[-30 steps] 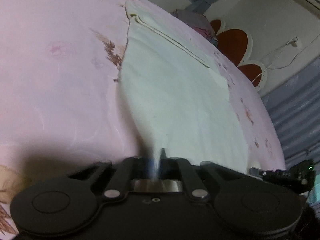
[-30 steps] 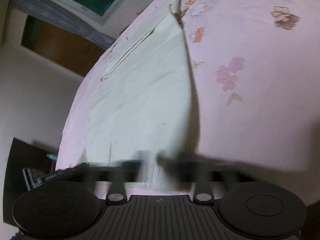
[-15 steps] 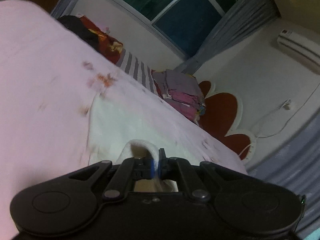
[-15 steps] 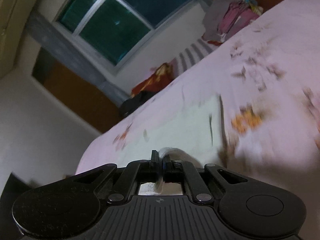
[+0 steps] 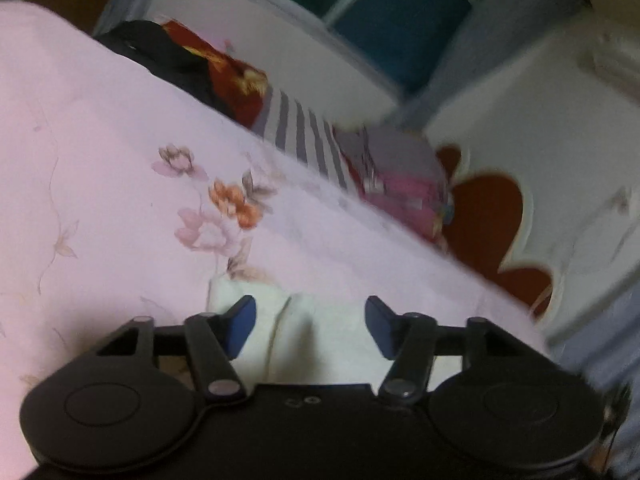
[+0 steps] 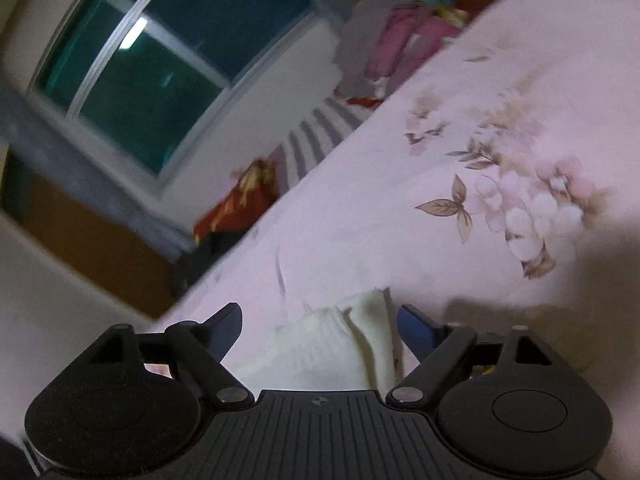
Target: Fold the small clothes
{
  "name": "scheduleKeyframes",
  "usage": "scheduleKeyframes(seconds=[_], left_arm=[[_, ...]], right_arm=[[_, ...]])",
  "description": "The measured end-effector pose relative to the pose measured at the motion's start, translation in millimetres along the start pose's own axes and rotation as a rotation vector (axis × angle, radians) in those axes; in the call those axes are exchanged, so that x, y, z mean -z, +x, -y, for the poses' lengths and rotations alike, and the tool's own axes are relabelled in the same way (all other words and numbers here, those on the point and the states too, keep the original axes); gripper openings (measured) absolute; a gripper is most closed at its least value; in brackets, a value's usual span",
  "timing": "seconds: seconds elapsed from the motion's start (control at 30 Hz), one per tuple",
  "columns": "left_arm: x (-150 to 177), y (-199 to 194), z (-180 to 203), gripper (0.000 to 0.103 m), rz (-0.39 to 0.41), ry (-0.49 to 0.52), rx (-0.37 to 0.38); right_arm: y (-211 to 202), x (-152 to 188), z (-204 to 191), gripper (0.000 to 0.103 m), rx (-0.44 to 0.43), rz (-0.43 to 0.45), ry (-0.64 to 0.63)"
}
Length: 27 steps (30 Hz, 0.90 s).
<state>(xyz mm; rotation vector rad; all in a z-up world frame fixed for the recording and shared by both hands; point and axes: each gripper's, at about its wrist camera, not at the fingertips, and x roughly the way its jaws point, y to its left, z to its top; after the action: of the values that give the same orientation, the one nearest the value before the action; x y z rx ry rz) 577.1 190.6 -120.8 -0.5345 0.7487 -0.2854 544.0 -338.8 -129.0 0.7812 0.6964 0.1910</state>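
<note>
- Now the left tool (image 5: 310, 326) has its two blue fingers (image 5: 240, 326) spread wide apart, and it holds nothing.
- Between those fingers lies the cream cloth (image 5: 320, 344), flat on the pink bed sheet (image 5: 100, 152) with flowers on it. The cloth has a soft crease running down it.
- Past the cloth, at the far edge of the bed, sits a pile of clothes (image 5: 396, 184): black, red, striped and pink ones. It is well apart from the cream cloth.
- Behind the pile is a white wall and a dark window (image 5: 400, 28).
- Next, the right tool (image 6: 320, 330) is spread wide too, and it holds nothing.
- The same cream cloth (image 6: 340, 348) lies between its fingers (image 6: 416, 330) on the sheet. A folded edge of the cloth is just beside the finger on the right side.
- A bunch of printed flowers (image 6: 532, 200) on the sheet is farther off from the cloth, up and to the right.
- The picture is a bit blurry, so small things are hard to see.
</note>
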Motion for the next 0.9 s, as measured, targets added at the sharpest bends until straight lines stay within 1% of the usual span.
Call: scheduleKeyframes(seconds=[0.03, 0.07, 0.13, 0.17, 0.2, 0.23, 0.27, 0.3, 0.33, 0.37, 0.43, 0.47, 0.5, 0.53, 0.57, 0.6, 0.63, 0.67, 0.7, 0.73, 0.77, 0.8, 0.87, 0.9], left_arm=[[1, 8, 3, 0.043, -0.038, 0.040, -0.013], [3, 14, 7, 0.041, -0.077, 0.081, -0.033], [10, 27, 15, 0.040, -0.131, 0.159, -0.066], [14, 31, 19, 0.038, -0.150, 0.190, -0.080], [18, 36, 22, 0.031, -0.160, 0.221, -0.098], [21, 39, 26, 0.018, -0.160, 0.258, -0.121], [23, 41, 29, 0.006, -0.155, 0.285, -0.136], [25, 39, 30, 0.003, -0.135, 0.299, -0.146], [24, 33, 31, 0.002, -0.093, 0.300, -0.142], [26, 25, 31, 0.002, -0.045, 0.295, -0.127], [28, 18, 29, 0.002, 0.006, 0.282, -0.149], [29, 17, 27, 0.003, 0.014, 0.272, -0.154], [32, 21, 24, 0.003, -0.001, 0.265, -0.173], [34, 26, 23, 0.004, -0.039, 0.259, -0.192], [35, 32, 20, 0.007, -0.064, 0.246, -0.196], [34, 30, 19, 0.014, -0.056, 0.231, -0.197], [32, 24, 22, 0.028, -0.050, 0.225, -0.222], [31, 16, 28, 0.037, -0.022, 0.252, -0.266], [33, 5, 38, 0.052, 0.032, 0.310, -0.304], [36, -1, 48, 0.054, 0.059, 0.353, -0.297], [38, -2, 59, 0.054, 0.047, 0.375, -0.265], [41, 4, 72, 0.054, 0.014, 0.402, -0.241], [54, 24, 105, 0.058, -0.032, 0.502, -0.236], [61, 35, 118, 0.059, -0.058, 0.530, -0.229]], right_arm=[[5, 3, -4, 0.069, 0.009, -0.024, -0.061], [13, 7, -10, 0.059, 0.033, -0.072, -0.132], [31, 18, -21, 0.049, 0.099, -0.139, -0.244], [37, 25, -26, 0.049, 0.121, -0.156, -0.291], [46, 29, -27, 0.049, 0.141, -0.169, -0.329], [54, 35, -32, 0.038, 0.180, -0.181, -0.381], [57, 40, -38, 0.022, 0.202, -0.189, -0.424], [59, 45, -42, 0.013, 0.213, -0.186, -0.470], [58, 49, -46, 0.004, 0.217, -0.175, -0.509], [56, 49, -49, 0.004, 0.217, -0.158, -0.533], [55, 49, -57, 0.004, 0.191, -0.095, -0.554], [52, 50, -59, 0.004, 0.179, -0.064, -0.564], [54, 52, -57, 0.004, 0.194, -0.052, -0.573], [63, 51, -56, 0.004, 0.225, -0.065, -0.578], [73, 54, -53, 0.005, 0.275, -0.107, -0.580], [82, 57, -46, 0.006, 0.307, -0.154, -0.569], [78, 57, -46, 0.024, 0.309, -0.140, -0.559], [74, 55, -50, 0.059, 0.342, -0.140, -0.553], [66, 54, -55, 0.070, 0.391, -0.118, -0.550], [54, 56, -62, 0.071, 0.377, -0.062, -0.562], [44, 61, -70, 0.071, 0.316, -0.026, -0.579], [41, 67, -81, 0.070, 0.257, -0.040, -0.600], [50, 87, -105, 0.070, 0.199, -0.089, -0.677], [59, 101, -116, 0.070, 0.168, -0.116, -0.722]])
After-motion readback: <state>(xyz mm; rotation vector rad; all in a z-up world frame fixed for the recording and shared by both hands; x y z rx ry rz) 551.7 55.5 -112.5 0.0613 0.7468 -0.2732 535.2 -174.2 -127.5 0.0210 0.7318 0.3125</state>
